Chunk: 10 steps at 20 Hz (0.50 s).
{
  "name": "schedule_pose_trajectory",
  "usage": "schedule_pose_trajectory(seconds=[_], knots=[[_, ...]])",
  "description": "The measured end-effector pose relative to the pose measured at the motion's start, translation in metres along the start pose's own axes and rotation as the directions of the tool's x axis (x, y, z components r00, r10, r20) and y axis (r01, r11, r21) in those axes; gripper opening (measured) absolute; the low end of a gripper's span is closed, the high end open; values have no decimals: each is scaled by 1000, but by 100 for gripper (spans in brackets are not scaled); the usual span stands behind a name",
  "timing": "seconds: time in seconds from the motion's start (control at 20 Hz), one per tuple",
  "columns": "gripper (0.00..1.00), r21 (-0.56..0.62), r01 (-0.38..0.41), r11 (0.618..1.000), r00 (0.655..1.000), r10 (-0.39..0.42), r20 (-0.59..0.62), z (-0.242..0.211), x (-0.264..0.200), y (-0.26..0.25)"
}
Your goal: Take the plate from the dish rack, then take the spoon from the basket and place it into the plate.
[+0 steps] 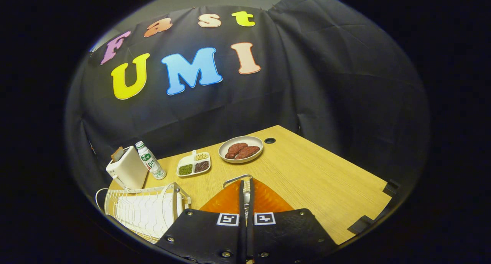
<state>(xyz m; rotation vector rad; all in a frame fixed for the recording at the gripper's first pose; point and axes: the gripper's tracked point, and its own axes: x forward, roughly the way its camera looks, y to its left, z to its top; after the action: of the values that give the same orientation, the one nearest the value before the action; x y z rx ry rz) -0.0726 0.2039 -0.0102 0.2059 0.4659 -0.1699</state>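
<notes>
I am holding the claw (246,202) above the tabletop (314,179), and its fingers (242,197) are standing nearly together with only a thin slit between them. In that slit, something pale and metallic is showing, and a metal loop (238,178) is peeking out just past the fingertips; I cannot tell whether that is the spoon or whether both fingers are pressing on it. An orange ribbed plate (268,200) is lying directly under the fingers, spreading out to both sides of them.

Taking that plate as my landmark: the white wire rack (144,208) is sitting just to its left, at the near left tabletop edge, with pale dishes standing inside it. Behind the rack, a white toaster (126,168) is standing with a bottle (150,160) just beside it. Beyond the plate, a divided tray (194,163) of grains is lying, and further back a round dish (241,149) with two brown patties is resting near a cable hole (269,140). To the plate's right, the wood is running bare out to the far right corner, where dark clamps (391,187) are gripping the edge.
</notes>
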Motion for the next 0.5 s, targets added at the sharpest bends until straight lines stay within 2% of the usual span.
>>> schedule_pose_trajectory(seconds=[0.5], knots=[[0,-85,-24,996,989,36,144,71,-37,31]])
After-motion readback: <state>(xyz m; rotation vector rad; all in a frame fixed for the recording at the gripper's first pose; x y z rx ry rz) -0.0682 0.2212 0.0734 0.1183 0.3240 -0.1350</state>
